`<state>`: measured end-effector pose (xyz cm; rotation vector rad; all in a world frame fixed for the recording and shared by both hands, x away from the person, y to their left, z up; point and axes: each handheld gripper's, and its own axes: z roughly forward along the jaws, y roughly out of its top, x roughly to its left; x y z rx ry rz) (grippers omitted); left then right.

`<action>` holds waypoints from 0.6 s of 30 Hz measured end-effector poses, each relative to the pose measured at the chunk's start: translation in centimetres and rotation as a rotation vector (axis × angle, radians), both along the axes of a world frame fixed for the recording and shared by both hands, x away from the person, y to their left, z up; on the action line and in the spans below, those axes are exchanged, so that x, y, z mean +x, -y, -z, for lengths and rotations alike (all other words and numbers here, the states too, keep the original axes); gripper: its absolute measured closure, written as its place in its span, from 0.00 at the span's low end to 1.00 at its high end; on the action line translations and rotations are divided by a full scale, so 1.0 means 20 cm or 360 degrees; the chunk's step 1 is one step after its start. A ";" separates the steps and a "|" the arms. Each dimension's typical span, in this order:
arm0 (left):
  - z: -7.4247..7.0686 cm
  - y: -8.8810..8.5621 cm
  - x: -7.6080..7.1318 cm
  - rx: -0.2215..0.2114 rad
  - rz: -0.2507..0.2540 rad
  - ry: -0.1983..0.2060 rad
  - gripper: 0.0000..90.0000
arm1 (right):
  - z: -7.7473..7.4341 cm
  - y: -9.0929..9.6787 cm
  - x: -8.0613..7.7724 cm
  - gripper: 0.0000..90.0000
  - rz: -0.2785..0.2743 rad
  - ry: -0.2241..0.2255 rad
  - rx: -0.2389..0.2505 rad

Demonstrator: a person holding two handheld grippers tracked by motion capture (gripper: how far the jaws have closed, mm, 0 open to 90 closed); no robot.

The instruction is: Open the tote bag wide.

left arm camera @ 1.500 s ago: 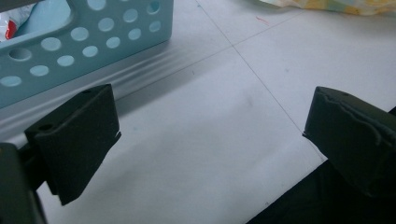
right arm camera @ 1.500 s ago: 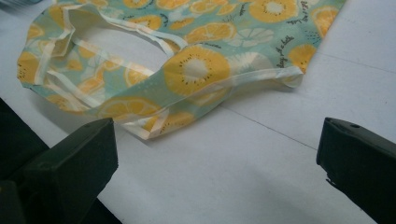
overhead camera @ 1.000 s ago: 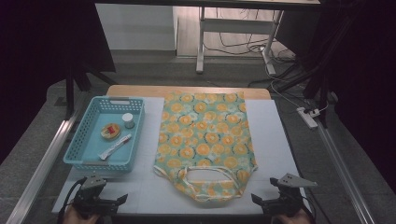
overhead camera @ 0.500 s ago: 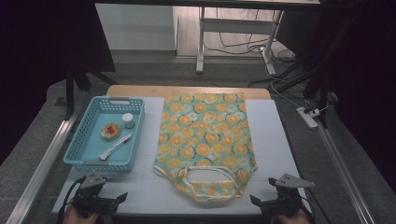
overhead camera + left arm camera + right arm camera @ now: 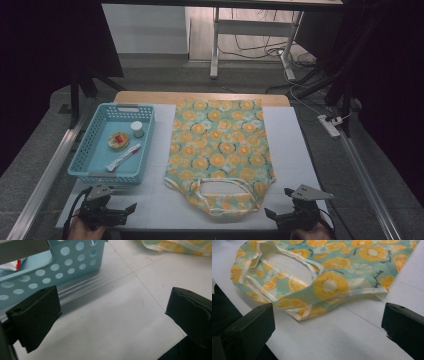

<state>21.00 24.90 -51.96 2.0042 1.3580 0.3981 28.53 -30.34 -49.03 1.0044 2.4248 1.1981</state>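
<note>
A fruit-print fabric bag (image 5: pixel 220 150) in teal and orange lies flat in the middle of the white table, its handles (image 5: pixel 222 192) toward the near edge. Up close, the bag (image 5: pixel 329 277) lies just ahead of my right gripper (image 5: pixel 327 325), which is open and holds nothing. That right gripper (image 5: pixel 272 216) rests at the near right edge in the high view. My left gripper (image 5: pixel 129 210) sits at the near left edge, below the basket. Its jaws stand wide apart over bare table in the left gripper view (image 5: pixel 112 322).
A light blue perforated basket (image 5: pixel 90 150) stands left of the bag, holding a small white-capped jar (image 5: pixel 136 129), a round red-and-yellow item (image 5: pixel 118 140) and a white tube (image 5: pixel 122 158). The basket wall (image 5: pixel 50 267) is close ahead of the left gripper. Dark floor, cables surround the table.
Both grippers have shifted slightly toward the near edge of the table; the bag and basket have not moved.
</note>
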 end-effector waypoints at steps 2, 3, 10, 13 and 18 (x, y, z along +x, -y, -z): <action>0.00 0.00 0.00 -0.0002 -0.0005 -0.0001 0.00 | 0.00 -0.01 0.00 0.00 -0.0017 0.0005 -0.0007; 0.00 0.00 0.00 -0.0002 -0.0005 -0.0001 0.00 | 0.00 -0.02 0.00 0.00 -0.0030 0.0011 -0.0012; 0.00 0.01 0.01 0.0026 0.0015 -0.0018 0.00 | -0.01 -0.08 0.00 0.00 -0.0118 0.0029 -0.0043; 0.01 0.01 0.00 0.0020 0.0026 -0.0010 0.00 | 0.00 -0.12 0.00 0.00 -0.0184 0.0015 -0.0056; 0.01 0.01 0.00 0.0014 0.0033 -0.0014 0.00 | 0.00 -0.17 0.00 0.00 -0.0232 0.0009 -0.0073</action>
